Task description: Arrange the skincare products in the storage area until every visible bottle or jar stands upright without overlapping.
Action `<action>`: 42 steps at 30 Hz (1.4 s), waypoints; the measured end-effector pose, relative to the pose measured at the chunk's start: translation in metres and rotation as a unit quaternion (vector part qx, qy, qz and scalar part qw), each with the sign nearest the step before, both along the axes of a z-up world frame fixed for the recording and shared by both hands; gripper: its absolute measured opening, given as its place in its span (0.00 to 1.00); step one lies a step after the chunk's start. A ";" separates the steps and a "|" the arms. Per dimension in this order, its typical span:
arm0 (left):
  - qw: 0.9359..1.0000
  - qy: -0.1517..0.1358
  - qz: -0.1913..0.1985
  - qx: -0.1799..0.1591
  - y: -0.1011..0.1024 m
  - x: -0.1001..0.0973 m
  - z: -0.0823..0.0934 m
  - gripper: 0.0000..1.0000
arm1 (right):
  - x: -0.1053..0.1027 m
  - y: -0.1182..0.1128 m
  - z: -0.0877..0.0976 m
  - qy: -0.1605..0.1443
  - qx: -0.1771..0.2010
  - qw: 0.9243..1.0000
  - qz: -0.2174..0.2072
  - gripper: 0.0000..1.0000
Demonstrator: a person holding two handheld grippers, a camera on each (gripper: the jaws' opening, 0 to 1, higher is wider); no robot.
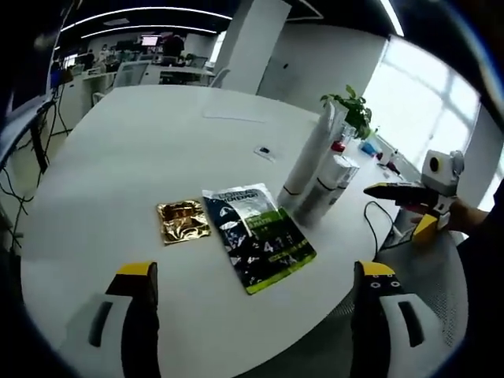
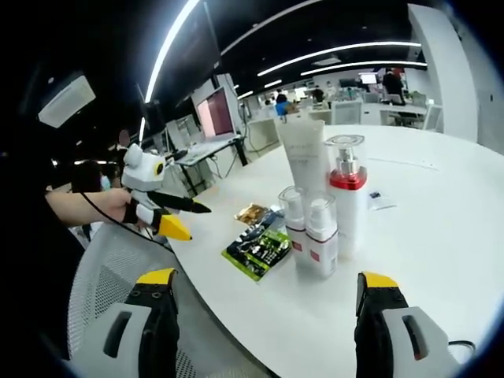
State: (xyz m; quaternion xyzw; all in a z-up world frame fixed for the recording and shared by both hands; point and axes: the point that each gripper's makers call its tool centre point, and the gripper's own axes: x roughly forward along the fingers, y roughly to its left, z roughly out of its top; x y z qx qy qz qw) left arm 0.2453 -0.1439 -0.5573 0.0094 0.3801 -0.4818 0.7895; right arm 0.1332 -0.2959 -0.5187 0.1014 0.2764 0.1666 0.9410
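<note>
Looking along the left gripper point(image 1: 256, 287) in the left gripper view: jaws stand wide apart with nothing between them, raised above the near edge of the round white table point(image 1: 150, 157). On the table ahead lie a small gold sachet point(image 1: 183, 220) and, just beside it, a larger dark-and-green sachet point(image 1: 258, 236), both flat. Beyond the green one a tall white tube point(image 1: 311, 153) stands upright with a clear-capped bottle point(image 1: 331, 185) close against it (other bottles behind are too crowded to separate here). A potted plant point(image 1: 353, 110) stands farther back. At the far right the right gripper point(image 1: 409, 209) enters, held in a person's hand over the table edge; its opening cannot be judged from here. Right gripper view: the right gripper point(image 2: 264, 295) has its jaws wide and empty, hovering off the table rim point(image 2: 260, 315). The products cluster upright near the edge: white tube point(image 2: 303, 153), a red-collared pump bottle point(image 2: 346, 193) beside it, and two small clear-capped bottles point(image 2: 311, 232) in front, standing close together. The dark-and-green sachet point(image 2: 256, 252) lies flat to their left, the gold sachet point(image 2: 250, 213) just behind it. The left gripper point(image 2: 177, 216) shows at left in a person's hand, off the table, with its jaws apart.
</note>
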 end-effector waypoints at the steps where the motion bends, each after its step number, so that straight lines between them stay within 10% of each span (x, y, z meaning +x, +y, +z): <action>1: 1.000 0.000 0.000 0.005 0.001 0.000 -0.002 0.97 | 0.000 0.000 0.000 0.001 -0.001 1.000 0.000 0.97; 26: 1.000 0.022 0.000 0.011 0.000 0.002 -0.008 0.94 | 0.000 -0.004 -0.009 0.015 0.007 1.000 -0.011 0.96; 42: 0.999 0.004 -0.024 0.043 -0.038 0.068 0.016 0.87 | 0.000 -0.014 -0.011 0.020 0.002 0.999 -0.030 0.95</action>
